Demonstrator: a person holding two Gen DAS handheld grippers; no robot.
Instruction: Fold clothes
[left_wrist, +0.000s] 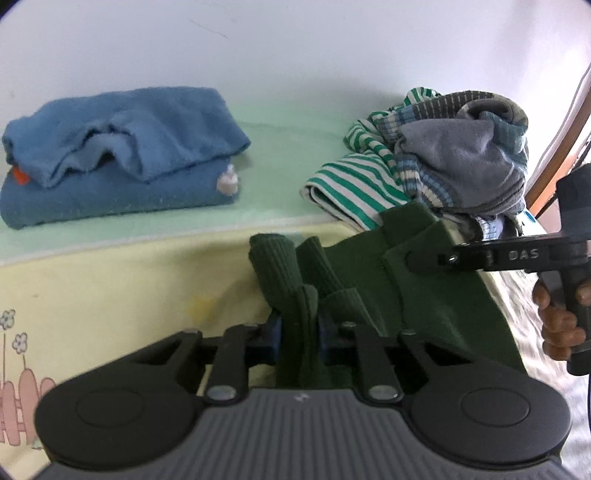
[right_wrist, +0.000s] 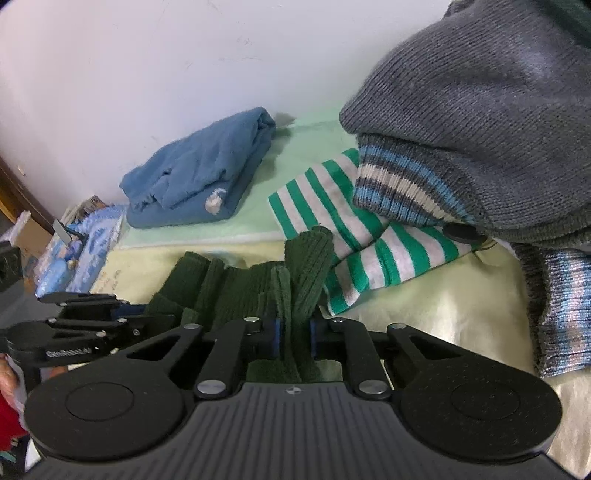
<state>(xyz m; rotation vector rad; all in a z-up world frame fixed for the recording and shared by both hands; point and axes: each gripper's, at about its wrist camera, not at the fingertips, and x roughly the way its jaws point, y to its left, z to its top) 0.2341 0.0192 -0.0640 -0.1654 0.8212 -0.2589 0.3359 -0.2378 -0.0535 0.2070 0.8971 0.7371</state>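
Both tongs, left (left_wrist: 298, 332) and right (right_wrist: 294, 334), are clamped on bunched ribbed edges of the green garment (left_wrist: 436, 295), likely to spread it on the bed (left_wrist: 129, 280), near the striped pile (right_wrist: 354, 236).

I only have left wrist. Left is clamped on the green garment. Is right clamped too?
Observer: Yes. Right gripper is shut on the green garment, ribbed fabric bunched between its pads.
Operator: Anything left of the bed? My view cuts off.
Observer: A blue-and-white patterned cloth lies beside the yellow sheet.
Operator: Anything under the grey sweater?
Observer: A black round disc sits at the edge of the grey sweater, on the striped top.
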